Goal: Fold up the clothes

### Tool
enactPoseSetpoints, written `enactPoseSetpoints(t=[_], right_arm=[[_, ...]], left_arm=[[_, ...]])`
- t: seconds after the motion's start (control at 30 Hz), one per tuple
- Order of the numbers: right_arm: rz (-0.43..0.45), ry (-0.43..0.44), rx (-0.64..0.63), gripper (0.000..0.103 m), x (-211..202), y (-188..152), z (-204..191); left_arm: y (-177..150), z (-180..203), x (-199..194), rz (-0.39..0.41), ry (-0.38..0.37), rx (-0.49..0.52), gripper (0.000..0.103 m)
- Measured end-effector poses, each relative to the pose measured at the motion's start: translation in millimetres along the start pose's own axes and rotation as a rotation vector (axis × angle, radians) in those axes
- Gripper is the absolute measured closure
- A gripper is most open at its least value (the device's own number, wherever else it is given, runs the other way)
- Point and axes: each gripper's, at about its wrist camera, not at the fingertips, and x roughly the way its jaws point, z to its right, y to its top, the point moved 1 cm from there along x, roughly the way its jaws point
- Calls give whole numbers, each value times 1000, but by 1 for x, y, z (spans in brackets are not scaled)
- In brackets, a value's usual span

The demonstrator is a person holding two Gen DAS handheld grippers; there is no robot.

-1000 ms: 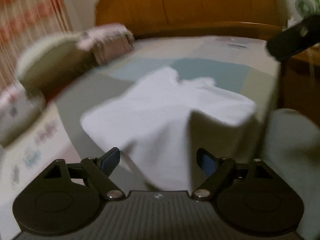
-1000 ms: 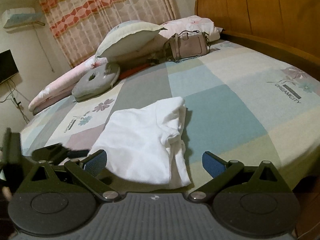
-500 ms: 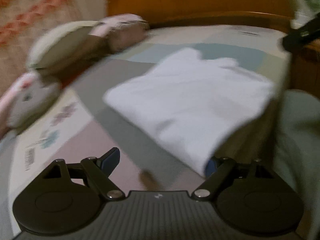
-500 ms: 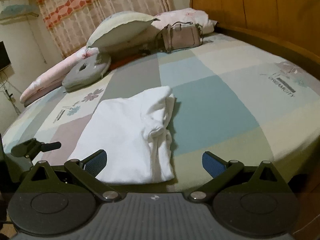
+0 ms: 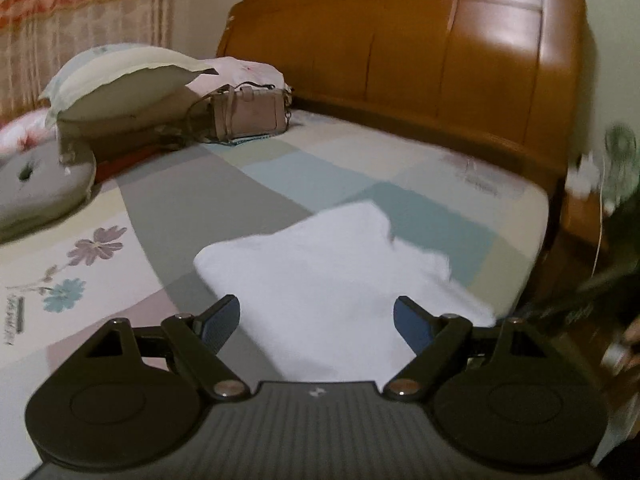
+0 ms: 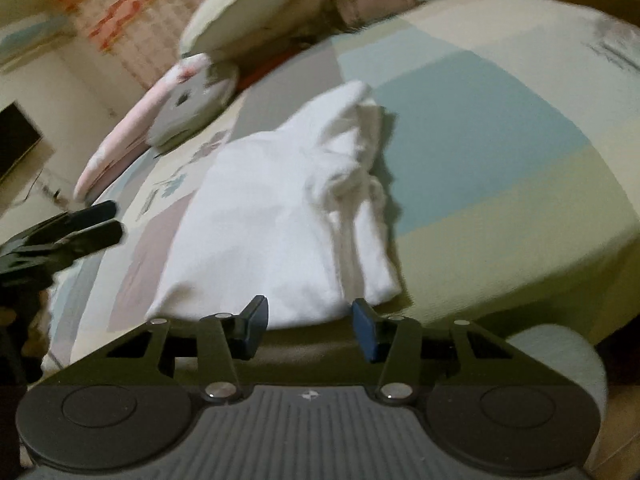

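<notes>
Spanning both views, a patchwork bed (image 5: 192,200) meets a wooden headboard (image 5: 420,48), with pillows (image 5: 120,76) and a handbag (image 5: 250,114) heaped at its far corner. Nothing lies between the grippers and the white garment (image 6: 280,216), which sits folded near the bed's front edge, its long axis running away towards the pillows. The left gripper (image 5: 316,322) hangs open above it. The right gripper (image 6: 308,318), jaws just closing and half shut, frames the garment's near hem without pinching it.

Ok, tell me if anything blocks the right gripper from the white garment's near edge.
Nothing visible does. The right gripper, jaws just narrowing with nothing between them yet, sits right at the near edge of the white garment on the bedspread.
</notes>
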Motion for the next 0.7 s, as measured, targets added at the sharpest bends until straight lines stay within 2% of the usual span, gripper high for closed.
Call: enactPoseSetpoints(t=[0.03,0.07,0.1,0.33,0.47,0.57,0.63,0.7], right_arm=[[3,19,22,51,2,1,3],[4,36,43,61,3,3,5],[5,49,50,89,2,4,6],[97,-17,-81,90,-28,23,-9],[57,-93,-123,90,-16,22,-1],[1,-85,-84,88,-7,18,14],[-10,-92,-96,86,-9,14,13],[-1,-98,-115,81,-17,16,10]], left_arm=[[3,0,4,7,-14,-11,19],[5,1,7,16,-25,-17,19],[7,1,10,21,-29,-21,19],[15,4,48,-14,-89,-44,19],[0,4,81,-123,-86,-56,19],[-13,6,98,-203,-43,-19,19],[-17,9,98,-221,-16,27,19],[-12,11,91,-211,-26,36,20]])
